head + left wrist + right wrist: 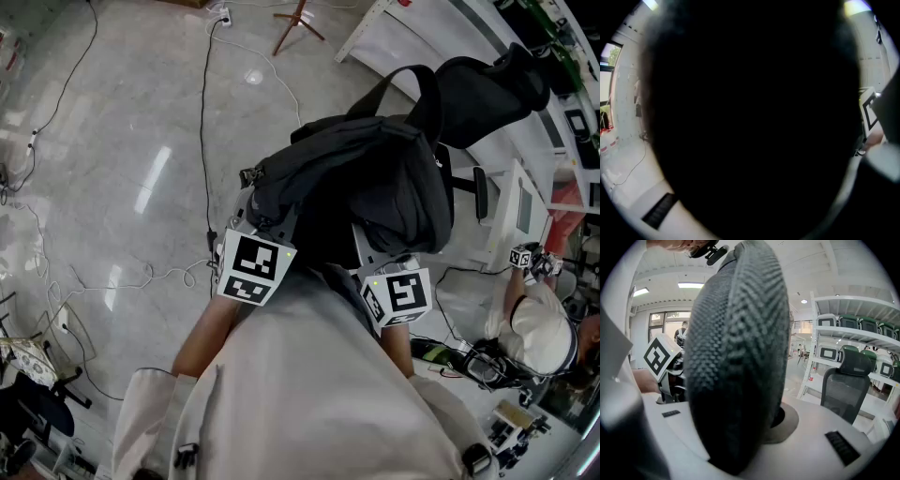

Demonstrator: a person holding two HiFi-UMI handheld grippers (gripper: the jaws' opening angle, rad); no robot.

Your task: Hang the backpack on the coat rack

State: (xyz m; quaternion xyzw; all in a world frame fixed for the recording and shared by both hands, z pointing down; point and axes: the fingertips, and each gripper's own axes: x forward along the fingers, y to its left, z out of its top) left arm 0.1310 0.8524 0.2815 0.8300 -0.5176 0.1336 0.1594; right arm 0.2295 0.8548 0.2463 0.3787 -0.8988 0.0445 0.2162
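- Our left gripper sits under the backpack; black cloth fills its view, so we cannot tell how its jaws stand.
- Our right gripper has wide jaws, with the grey strap resting between them.
- We hold the backpack above the floor; its contents are hidden.

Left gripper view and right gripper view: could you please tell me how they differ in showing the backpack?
The left gripper view is nearly filled by the dark backpack, hiding most of its jaws; the right gripper view shows a grey woven strap between jaws standing apart. Left: no texture; right: clear weave. Both sit close against it.
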